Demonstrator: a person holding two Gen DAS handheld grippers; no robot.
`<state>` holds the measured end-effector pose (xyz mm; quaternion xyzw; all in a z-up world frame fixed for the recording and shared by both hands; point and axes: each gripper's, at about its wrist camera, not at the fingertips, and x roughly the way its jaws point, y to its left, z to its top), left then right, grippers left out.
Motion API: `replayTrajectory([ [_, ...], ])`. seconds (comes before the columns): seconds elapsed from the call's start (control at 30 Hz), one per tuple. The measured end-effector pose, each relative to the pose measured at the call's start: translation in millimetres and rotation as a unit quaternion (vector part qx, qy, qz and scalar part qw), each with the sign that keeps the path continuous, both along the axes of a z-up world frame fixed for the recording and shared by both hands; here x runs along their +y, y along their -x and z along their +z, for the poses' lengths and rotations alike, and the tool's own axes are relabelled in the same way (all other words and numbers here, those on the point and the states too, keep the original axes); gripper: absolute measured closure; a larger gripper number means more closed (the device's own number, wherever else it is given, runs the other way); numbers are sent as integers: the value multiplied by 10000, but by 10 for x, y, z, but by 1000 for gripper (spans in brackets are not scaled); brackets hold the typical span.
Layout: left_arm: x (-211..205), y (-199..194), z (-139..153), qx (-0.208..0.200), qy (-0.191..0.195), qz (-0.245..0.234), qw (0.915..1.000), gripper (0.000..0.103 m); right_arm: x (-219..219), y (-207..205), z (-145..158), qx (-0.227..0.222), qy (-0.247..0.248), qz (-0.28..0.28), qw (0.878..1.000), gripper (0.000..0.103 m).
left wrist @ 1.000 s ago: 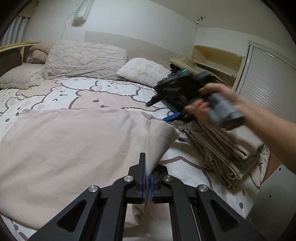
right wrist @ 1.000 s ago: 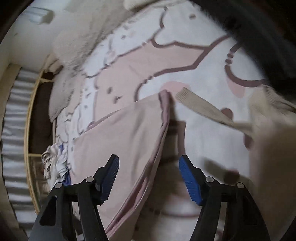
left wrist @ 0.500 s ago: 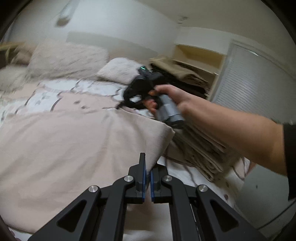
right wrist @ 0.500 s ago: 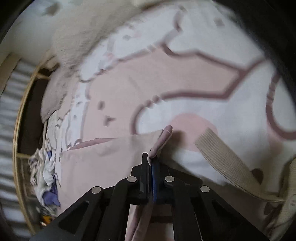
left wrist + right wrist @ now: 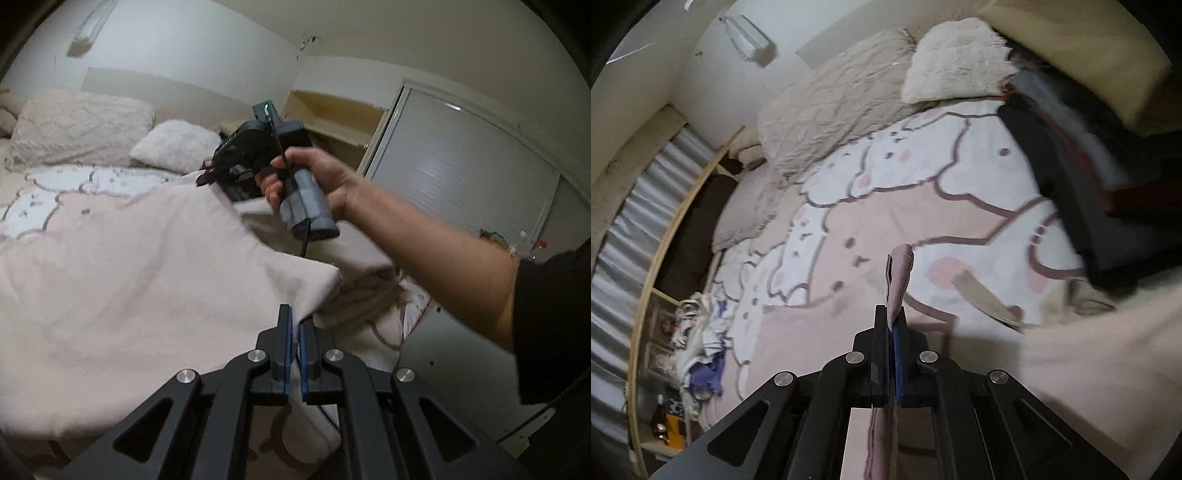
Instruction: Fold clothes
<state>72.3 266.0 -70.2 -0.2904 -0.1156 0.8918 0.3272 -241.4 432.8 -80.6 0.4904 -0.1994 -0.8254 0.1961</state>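
Both hand-held grippers pinching pink cloth (image 5: 147,280) over bed (image 5: 979,177).
Left hand-held gripper (image 5: 294,332) is clamping one corner; right hand-held gripper (image 5: 891,325) is clamping another, lifted edge. Cloth is draping across the bed.

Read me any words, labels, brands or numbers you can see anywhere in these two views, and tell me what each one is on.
None can be read.
Wall air conditioner: any marking is too small and blurred.
Right hand-held gripper: a green light on top, no legible label.
Bedsheet: cartoon shapes only, no lettering.
Shelf clutter: too blurred to read.
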Motion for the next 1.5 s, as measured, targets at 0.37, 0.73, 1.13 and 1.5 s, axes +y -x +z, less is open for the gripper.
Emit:
replayTrajectory([
  [0.37, -777, -244, 27, -32, 0, 1503, 9886, 99, -749, 88, 176, 82, 129, 408, 9991, 100],
  [0.73, -2188, -449, -245, -720, 68, 3594, 9304, 99, -2743, 88, -81, 43, -113, 1370, 9905, 100],
  [1.13, -2983, -437, -840, -1837, -227, 4609, 8679, 99, -3895, 186, -764, -270, -867, 1585, 9832, 100],
  [1.5, -3046, -439, -914, -1882, 146, 4888, 8517, 99, -3874, 275, -859, -218, -304, 1268, 9912, 34],
])
